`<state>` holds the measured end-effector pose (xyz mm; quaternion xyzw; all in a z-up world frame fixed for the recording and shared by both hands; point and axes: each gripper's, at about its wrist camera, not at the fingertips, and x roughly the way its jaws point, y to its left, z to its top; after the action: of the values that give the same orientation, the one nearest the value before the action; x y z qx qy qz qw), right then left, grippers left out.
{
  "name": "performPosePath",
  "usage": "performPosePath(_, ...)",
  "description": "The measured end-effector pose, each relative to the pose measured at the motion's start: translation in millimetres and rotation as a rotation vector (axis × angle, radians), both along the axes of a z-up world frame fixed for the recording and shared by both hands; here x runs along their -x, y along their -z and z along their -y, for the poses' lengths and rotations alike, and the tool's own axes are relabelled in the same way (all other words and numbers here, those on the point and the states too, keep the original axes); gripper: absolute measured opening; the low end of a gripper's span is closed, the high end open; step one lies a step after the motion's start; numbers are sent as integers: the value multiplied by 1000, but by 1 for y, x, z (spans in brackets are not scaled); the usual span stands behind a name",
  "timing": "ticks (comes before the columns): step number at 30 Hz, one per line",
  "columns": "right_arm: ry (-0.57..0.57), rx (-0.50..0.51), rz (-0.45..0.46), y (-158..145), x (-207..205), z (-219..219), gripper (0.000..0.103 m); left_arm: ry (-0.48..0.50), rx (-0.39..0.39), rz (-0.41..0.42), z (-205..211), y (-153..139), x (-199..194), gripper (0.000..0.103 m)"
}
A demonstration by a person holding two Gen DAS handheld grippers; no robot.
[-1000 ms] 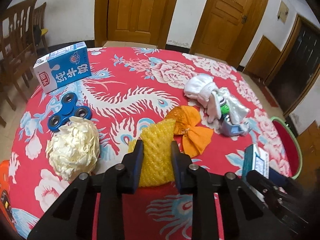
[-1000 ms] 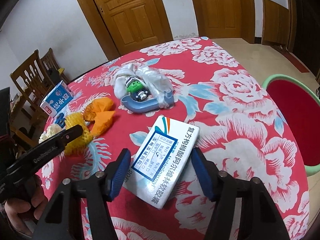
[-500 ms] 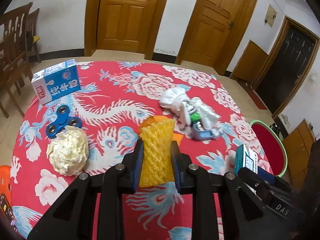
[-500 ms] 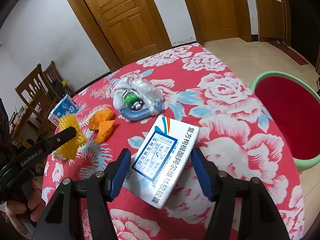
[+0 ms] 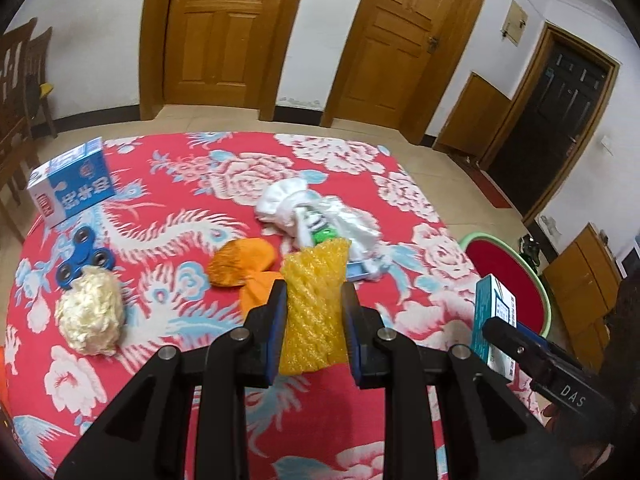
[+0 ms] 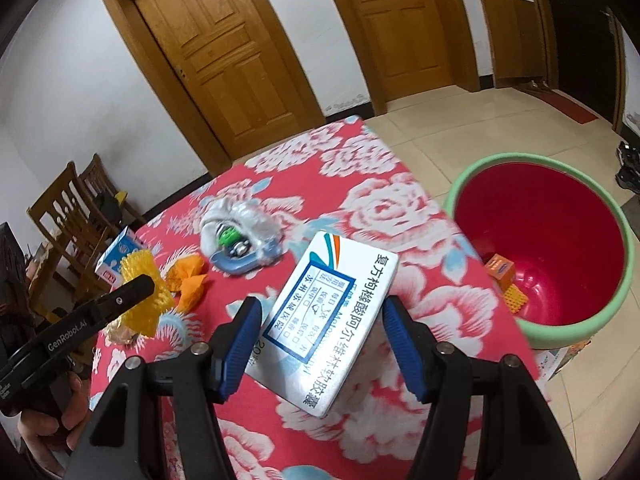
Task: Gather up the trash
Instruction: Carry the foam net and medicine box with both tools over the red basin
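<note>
The place was a room in a home. Panelled wooden doors (image 5: 218, 32) stood in white plastered walls above a pale tiled floor (image 6: 460, 128). A table was spread with a red cloth (image 5: 168, 216) printed with big flowers, and wooden dining chairs (image 6: 68, 208) stood against the wall beside it. Low wooden cabinets (image 5: 576, 276) lined one side, and a red plastic tub with a green rim (image 6: 540, 240) sat on the floor.

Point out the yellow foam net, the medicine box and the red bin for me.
yellow foam net (image 5: 314, 304), left wrist view, middle of the mesh.
medicine box (image 6: 332, 320), right wrist view, printed top face.
red bin (image 6: 576, 330), right wrist view, green rim.
</note>
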<state>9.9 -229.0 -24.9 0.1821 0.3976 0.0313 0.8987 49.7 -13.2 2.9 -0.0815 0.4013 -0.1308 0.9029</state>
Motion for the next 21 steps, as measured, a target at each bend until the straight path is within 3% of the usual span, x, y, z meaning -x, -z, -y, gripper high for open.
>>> performPosePath(21,171,-21,7,1,15,92,66,207,-8,-2,108,-4,-21,26)
